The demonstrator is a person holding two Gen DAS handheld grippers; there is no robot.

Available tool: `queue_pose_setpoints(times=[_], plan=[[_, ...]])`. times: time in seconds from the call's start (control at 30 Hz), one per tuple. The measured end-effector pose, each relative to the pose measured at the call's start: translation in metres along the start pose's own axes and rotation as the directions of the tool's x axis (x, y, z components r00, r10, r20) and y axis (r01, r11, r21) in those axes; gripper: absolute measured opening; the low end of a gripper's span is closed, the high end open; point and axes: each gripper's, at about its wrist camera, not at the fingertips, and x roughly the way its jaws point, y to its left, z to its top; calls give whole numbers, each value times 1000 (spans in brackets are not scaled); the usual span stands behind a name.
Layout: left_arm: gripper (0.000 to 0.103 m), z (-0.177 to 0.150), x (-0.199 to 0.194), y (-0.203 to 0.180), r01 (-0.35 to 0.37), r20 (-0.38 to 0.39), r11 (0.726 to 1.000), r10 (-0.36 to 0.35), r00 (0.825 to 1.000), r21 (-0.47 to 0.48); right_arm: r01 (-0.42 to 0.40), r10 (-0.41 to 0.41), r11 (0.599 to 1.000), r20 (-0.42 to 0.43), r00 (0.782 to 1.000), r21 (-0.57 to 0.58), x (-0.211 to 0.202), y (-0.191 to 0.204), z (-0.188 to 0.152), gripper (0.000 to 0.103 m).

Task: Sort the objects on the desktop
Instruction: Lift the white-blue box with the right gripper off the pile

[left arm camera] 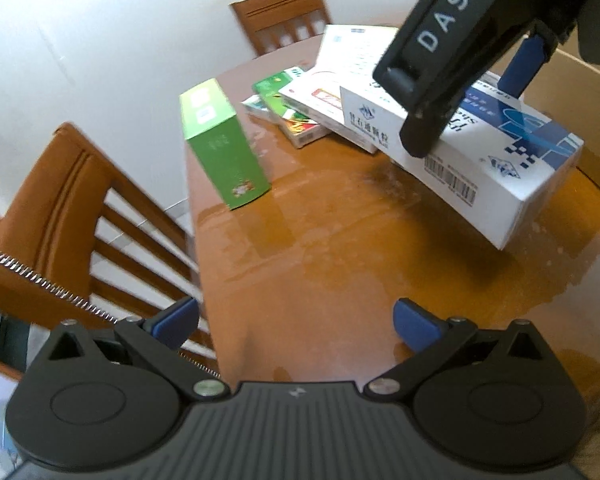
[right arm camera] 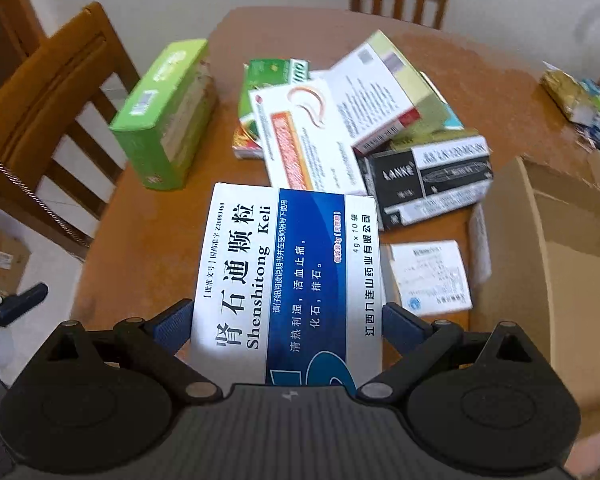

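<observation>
Wooden table (right arm camera: 148,240), right gripper (right arm camera: 288,326) clamping medicine box (right arm camera: 288,264)

Two handheld grippers of matte black plastic: the left gripper (left arm camera: 296,322) carries blue pads (left arm camera: 414,328) on jointed arms, silver pivot screws and a ribbed body; the right gripper (right arm camera: 288,322) matches it — white letters "DAS" mark its side; a coiled metal spring (left arm camera: 40,282) trails left.

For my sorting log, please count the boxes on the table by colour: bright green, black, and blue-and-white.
Bright green: 2, the large green box and the small green box
Black: 1, the black box
Blue-and-white: 1, the blue-and-white box, held in the right claw
Total: 4
</observation>
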Motion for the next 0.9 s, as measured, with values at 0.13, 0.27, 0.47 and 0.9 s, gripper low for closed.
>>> queue_pose_setpoints(times=[0.13,0.27,0.47,0.9], plan=[[103,9,-9,-10,-61,-23,998,60,998,-25,-85,86,996,18,996,-21,-7,-8,6,100],[103,21,-17,-21,-99,-38,994,97,995,-48,-163,164,986,30,986,-34,-13,-21,9,100],[103,38,-25,-39,-145,-42,988,143,989,-60,-231,233,972,58,971,-41,-25,-46,12,100],[103,56,-33,-54,-208,-41,976,206,978,-64,-285,288,957,61,956,-51,-28,-71,21,100]])
